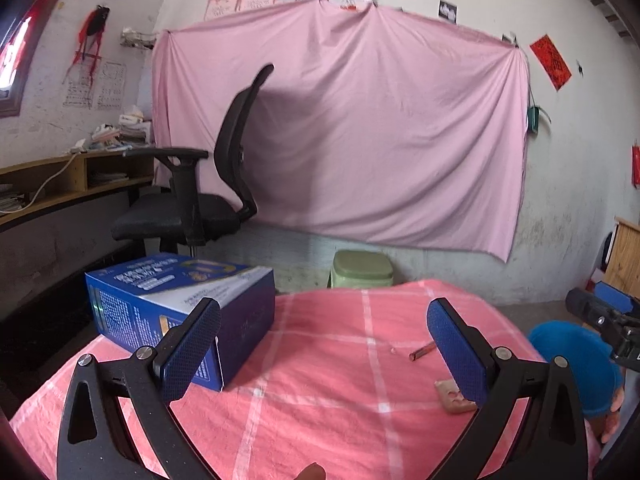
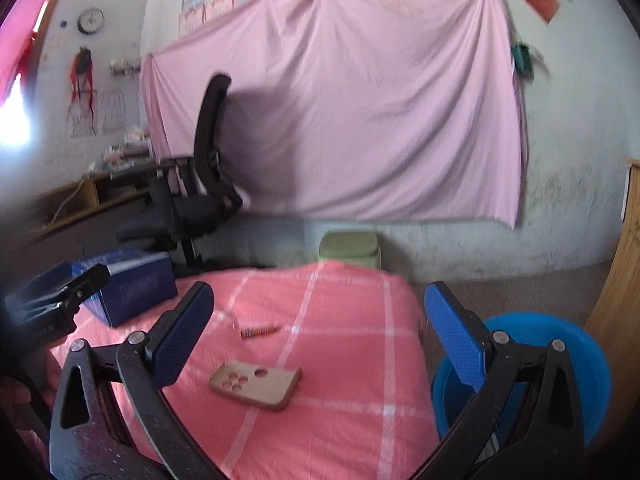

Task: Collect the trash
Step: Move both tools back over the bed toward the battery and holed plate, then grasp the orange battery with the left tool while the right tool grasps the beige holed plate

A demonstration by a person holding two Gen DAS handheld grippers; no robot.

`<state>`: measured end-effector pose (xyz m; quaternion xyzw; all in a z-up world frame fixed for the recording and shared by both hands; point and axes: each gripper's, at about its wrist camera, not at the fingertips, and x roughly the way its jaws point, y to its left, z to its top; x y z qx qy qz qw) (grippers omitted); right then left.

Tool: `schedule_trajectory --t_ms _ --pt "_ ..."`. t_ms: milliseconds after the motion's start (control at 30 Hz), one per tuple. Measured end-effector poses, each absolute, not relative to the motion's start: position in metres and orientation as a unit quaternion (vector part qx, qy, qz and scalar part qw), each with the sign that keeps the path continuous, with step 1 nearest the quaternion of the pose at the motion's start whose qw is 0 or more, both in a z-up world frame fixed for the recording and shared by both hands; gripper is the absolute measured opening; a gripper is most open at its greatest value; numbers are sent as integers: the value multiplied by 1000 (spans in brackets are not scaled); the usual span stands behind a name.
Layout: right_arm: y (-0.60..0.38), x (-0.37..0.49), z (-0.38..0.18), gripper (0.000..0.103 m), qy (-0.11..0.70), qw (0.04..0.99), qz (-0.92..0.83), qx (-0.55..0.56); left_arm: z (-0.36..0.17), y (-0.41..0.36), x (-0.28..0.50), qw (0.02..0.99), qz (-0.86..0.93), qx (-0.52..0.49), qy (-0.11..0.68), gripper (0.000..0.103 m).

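A blue carton (image 1: 180,312) lies on the pink checked tablecloth (image 1: 320,380) at the left; it also shows in the right wrist view (image 2: 132,284). A beige phone case (image 2: 256,386) lies mid-table, partly hidden behind my left gripper's right finger in the left wrist view (image 1: 450,396). A small reddish wrapper stick (image 2: 259,330) lies beyond it, also seen in the left wrist view (image 1: 422,351). A blue bin (image 2: 560,360) stands at the table's right edge. My left gripper (image 1: 324,344) is open and empty, its left finger against the carton. My right gripper (image 2: 316,336) is open and empty above the phone case.
A black office chair (image 1: 200,200) stands behind the table on the left, by a wooden desk (image 1: 60,184). A green stool (image 1: 362,270) stands past the table's far edge. A pink sheet (image 1: 340,128) covers the back wall. A wooden cabinet (image 2: 628,260) stands at the right.
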<state>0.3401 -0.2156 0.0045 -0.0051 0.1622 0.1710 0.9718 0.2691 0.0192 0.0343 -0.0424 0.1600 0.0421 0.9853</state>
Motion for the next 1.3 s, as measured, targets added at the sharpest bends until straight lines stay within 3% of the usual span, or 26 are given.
schedule_trajectory --t_ms 267,433,500,567,767,833,900,933,1067,1233,1300 --pt "-194 378 -38 103 314 936 153 -52 -2 18 308 963 40 -36 266 101" --pt "-187 388 -53 88 350 920 162 -64 -11 20 319 954 33 -47 296 101" --pt "-186 391 -57 72 366 913 172 -63 -14 20 328 945 34 -51 320 101" --pt "-186 393 -59 62 377 906 180 -63 -17 20 334 940 23 -60 336 100" --pt "-182 397 -64 59 398 894 194 -74 -23 11 361 925 -24 -56 376 99" --pt "-182 397 -64 50 402 890 203 -74 -25 8 365 921 -33 -53 384 99" --pt "-181 398 -65 31 406 885 216 -74 -26 5 371 919 -45 -48 389 97" --pt "-180 398 -65 28 407 883 220 -74 -27 3 374 918 -50 -48 391 94" --pt "-178 399 -63 19 396 889 206 -100 -30 -1 385 913 -66 -47 399 92" --pt "-188 409 -57 19 380 901 172 -116 -35 -16 402 904 -98 -39 415 91" --pt "-197 417 -55 19 380 905 161 -108 -37 -22 407 900 -109 -34 421 87"
